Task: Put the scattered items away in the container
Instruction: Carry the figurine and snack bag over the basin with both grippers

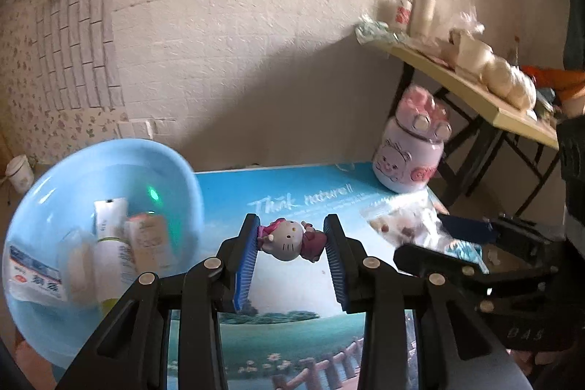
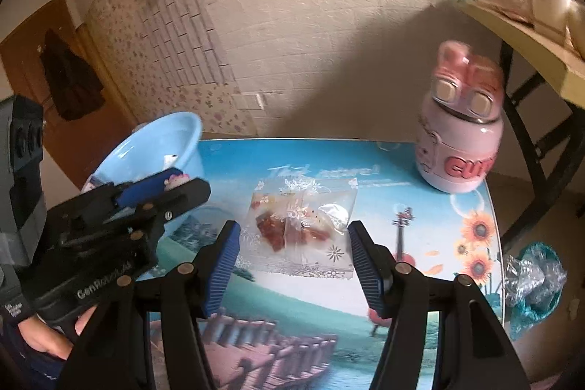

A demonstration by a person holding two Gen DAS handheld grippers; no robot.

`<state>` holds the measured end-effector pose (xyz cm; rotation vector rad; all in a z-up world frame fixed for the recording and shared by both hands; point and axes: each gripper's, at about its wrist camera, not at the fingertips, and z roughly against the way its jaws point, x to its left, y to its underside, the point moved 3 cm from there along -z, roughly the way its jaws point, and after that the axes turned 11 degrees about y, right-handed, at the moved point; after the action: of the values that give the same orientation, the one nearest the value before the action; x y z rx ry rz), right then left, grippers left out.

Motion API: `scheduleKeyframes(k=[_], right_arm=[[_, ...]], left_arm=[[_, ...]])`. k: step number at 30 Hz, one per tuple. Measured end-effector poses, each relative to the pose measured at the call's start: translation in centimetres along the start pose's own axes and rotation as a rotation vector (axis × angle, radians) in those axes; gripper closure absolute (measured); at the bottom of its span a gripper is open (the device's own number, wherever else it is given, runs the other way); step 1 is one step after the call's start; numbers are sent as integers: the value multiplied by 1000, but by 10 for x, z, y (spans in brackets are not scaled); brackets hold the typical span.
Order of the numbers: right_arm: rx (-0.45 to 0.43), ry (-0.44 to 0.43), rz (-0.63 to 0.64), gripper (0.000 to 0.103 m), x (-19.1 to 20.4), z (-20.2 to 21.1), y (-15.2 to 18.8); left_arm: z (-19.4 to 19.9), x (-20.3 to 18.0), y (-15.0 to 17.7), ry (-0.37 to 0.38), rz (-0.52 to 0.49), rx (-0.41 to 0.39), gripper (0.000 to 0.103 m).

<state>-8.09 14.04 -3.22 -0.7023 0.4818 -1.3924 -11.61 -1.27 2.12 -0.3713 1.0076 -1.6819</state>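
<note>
Desk (image 2: 420, 284): covered with a printed landscape picture of a bridge, sunflowers and blue sky; it carries the basin, the jar and the snack bag.
Basin (image 1: 120, 152): light blue, round, at the far left edge of the desk. Inside lie several items: white tubes (image 1: 109, 236), a pale carton, and a flat packet with blue print at the near left. It shows again in the right wrist view (image 2: 172, 130), partly hidden behind the left tool.
Jar (image 2: 459, 137): pink and lilac, cartoon face, bunny-shaped lid on top, upright at the far right corner of the desk. What it holds cannot be seen.
Snack bag (image 2: 303, 229): clear plastic with white flower print, red-brown pieces inside, flat on the middle of the desk.
Cat figurine (image 1: 289, 240): small white cat in a dark pink dress, lying sideways, lifted above the desk, just right of the basin.
Left hand-held gripper (image 1: 290, 245): blue pads clamped on the cat figurine from both sides.
Right hand-held gripper (image 2: 294, 262): spread wide, one pad on either side of the snack bag's near end, not pressing on it.
</note>
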Motion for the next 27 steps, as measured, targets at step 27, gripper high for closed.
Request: scheduleKeyframes(k=[27], right_arm=[[-8, -58, 97, 41, 93, -17, -12]], left_arm=[[48, 89, 13, -89, 134, -90, 69]])
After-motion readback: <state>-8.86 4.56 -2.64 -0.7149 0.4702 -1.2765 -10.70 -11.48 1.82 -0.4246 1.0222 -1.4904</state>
